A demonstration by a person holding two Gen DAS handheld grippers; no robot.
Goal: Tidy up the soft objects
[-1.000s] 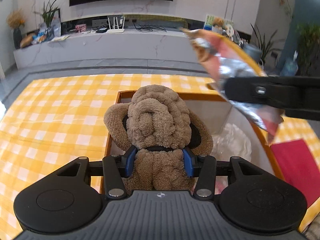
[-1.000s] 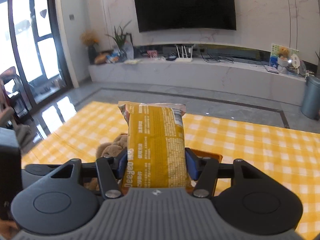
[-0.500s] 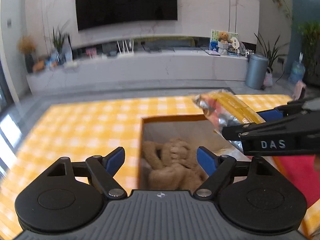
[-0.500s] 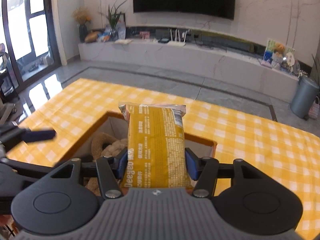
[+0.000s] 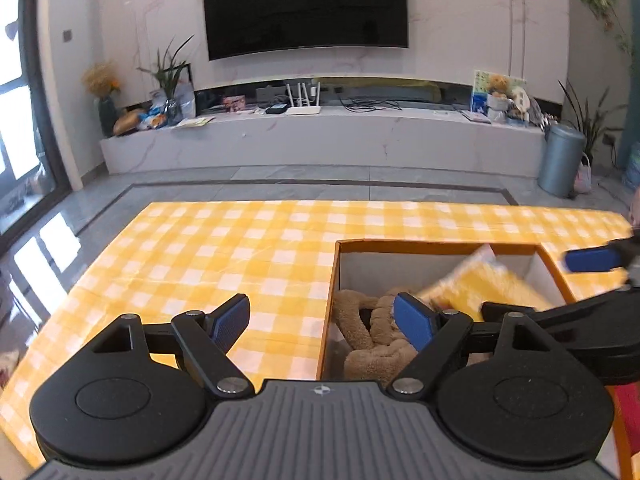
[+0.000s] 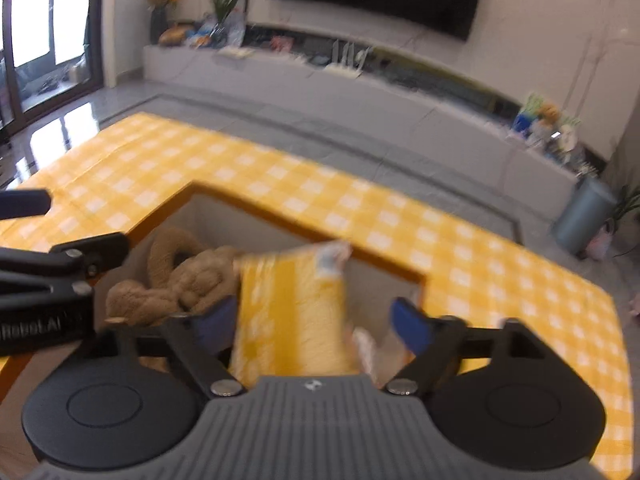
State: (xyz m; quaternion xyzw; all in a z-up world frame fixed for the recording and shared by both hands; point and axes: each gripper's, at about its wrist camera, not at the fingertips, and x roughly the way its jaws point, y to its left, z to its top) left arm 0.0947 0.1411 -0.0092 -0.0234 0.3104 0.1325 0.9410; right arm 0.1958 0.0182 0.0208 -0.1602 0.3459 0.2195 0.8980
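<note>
Two soft items now sit in the orange-rimmed box [image 5: 436,245] near the right part of the checked tablecloth [image 5: 240,248]: a brown plush bear [image 5: 372,332] against the box's left wall, and a yellow snack bag [image 6: 290,312] dropping in beside it.

Right gripper [image 6: 312,322]: jaws opening, wide apart. The bag lies between them, but neither blue pad seems to press on it; the bag is motion-blurred, so it reads as released and falling. Its long axis runs roughly along the gripper's pointing line, its upper sealed end toward the box's far wall.

Left gripper [image 5: 324,322]: spread wide, nothing held. It straddles the box's left rim; the bear lies just below and ahead of its right finger.

Judgement: both drops look complete. The next move turns on clearance, since both grippers hang over the same box, the right one's fingers crossing the left camera's right edge. Neither view shows any further soft object on the tablecloth. A red patch [image 5: 630,412] lies beyond the box's right side; identity unclear.
</note>
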